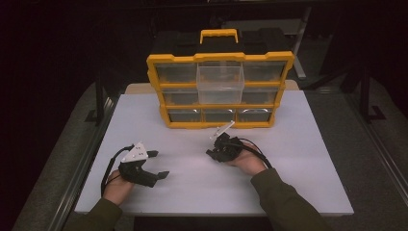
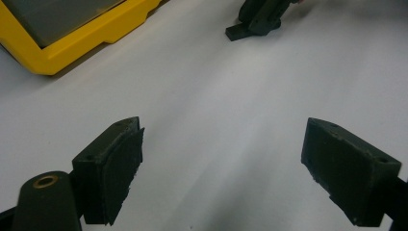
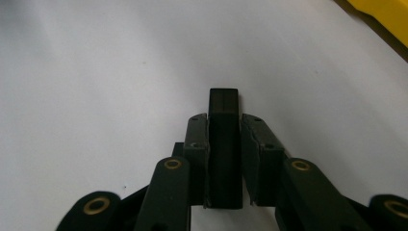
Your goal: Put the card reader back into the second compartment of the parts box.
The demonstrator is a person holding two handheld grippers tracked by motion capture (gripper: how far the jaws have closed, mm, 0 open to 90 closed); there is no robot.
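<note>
A yellow organiser (image 1: 159,91) with clear drawers stands at the back of the white table (image 1: 298,163). Its top middle drawer (image 1: 220,85) is pulled out toward me and looks empty. My right gripper (image 3: 223,120) is shut on a small black rectangular block (image 3: 223,101), held low over the table in front of the organiser. In the high view that right gripper (image 1: 215,152) sits near the table's middle. My left gripper (image 1: 159,164) rests at the front left, open, with nothing between its pads (image 2: 115,168). The left gripper view shows the right gripper (image 2: 262,17) with the block's end (image 2: 235,32) sticking out.
A corner of the organiser (image 2: 62,48) lies ahead and to the left in the left gripper view. A yellow carry handle (image 1: 219,34) tops the organiser. Dark floor and metal frame legs surround the table. Bare white table surface (image 1: 192,187) lies between the two hands.
</note>
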